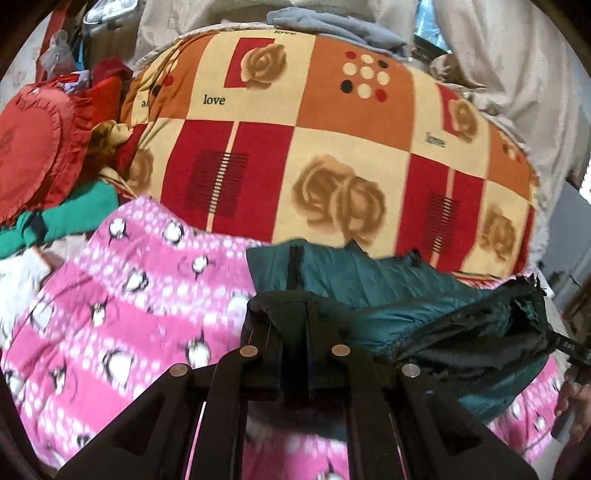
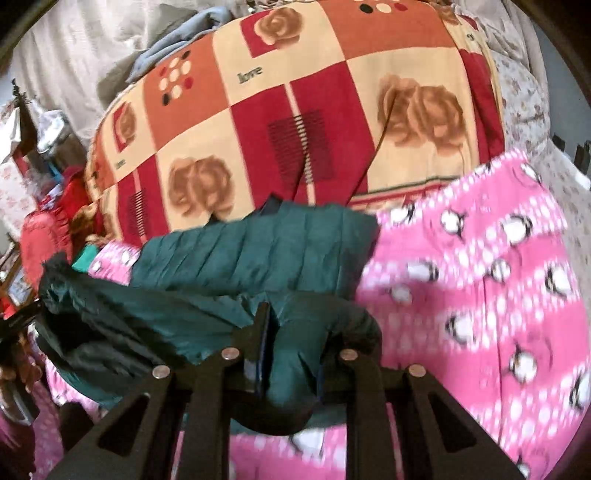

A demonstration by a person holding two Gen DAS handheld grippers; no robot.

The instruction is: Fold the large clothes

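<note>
A dark teal quilted jacket [image 1: 373,284] hangs lifted above the pink penguin-print blanket [image 1: 122,295]. My left gripper [image 1: 295,306] is shut on its left edge, next to a black zip. From there the cloth runs right toward the other gripper at the frame's right edge. In the right wrist view the same jacket [image 2: 258,251] stretches across the middle, and my right gripper [image 2: 291,325] is shut on a thick bunch of its cloth. Its black lining sags at the left. The pink blanket [image 2: 480,280] lies under and to the right.
A folded quilt with red, orange and cream squares and roses [image 1: 325,140] rises behind the jacket. A red frilled cushion [image 1: 33,147] and green cloth [image 1: 74,218] are piled at the left. Pale curtains [image 1: 517,74] hang at the back. A grey garment [image 1: 332,26] lies on top of the quilt.
</note>
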